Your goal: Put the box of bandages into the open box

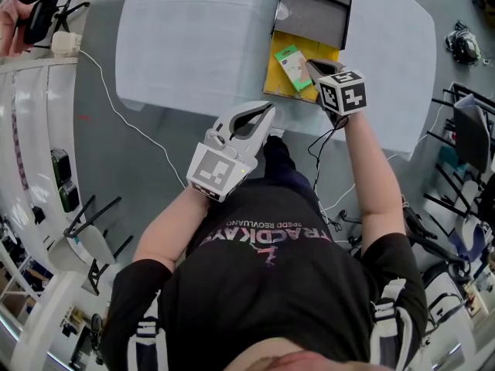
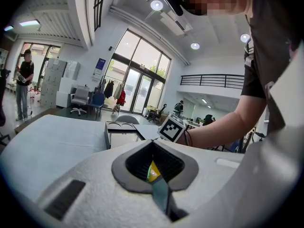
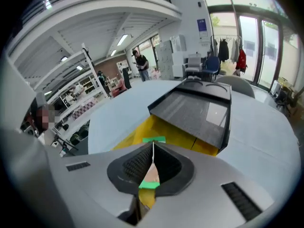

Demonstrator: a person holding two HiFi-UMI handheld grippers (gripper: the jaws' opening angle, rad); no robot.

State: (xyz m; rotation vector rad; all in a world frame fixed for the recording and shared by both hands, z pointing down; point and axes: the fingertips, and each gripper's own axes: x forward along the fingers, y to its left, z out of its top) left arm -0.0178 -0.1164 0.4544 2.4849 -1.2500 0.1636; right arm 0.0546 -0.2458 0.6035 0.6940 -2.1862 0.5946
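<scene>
While the right gripper [image 1: 310, 64] hangs over the open box [image 1: 278, 88], we see its jaws pressed together with nothing pinched between them. Just ahead of its tips and slightly to their left, the bandage box [image 1: 291, 66] lies flat on the yellow floor of the open box. We cannot tell whether the tips touch it. Beyond the gripper, the black lid [image 1: 313, 14] stands tilted back. The open box rests on the desk [image 1: 193, 45], which stretches away to the gripper's left. We hold the left gripper [image 1: 266, 112] well behind and to the left of the right one, by the near desk edge. Its jaws are likewise closed on each other and empty, and it points toward the open box.
</scene>
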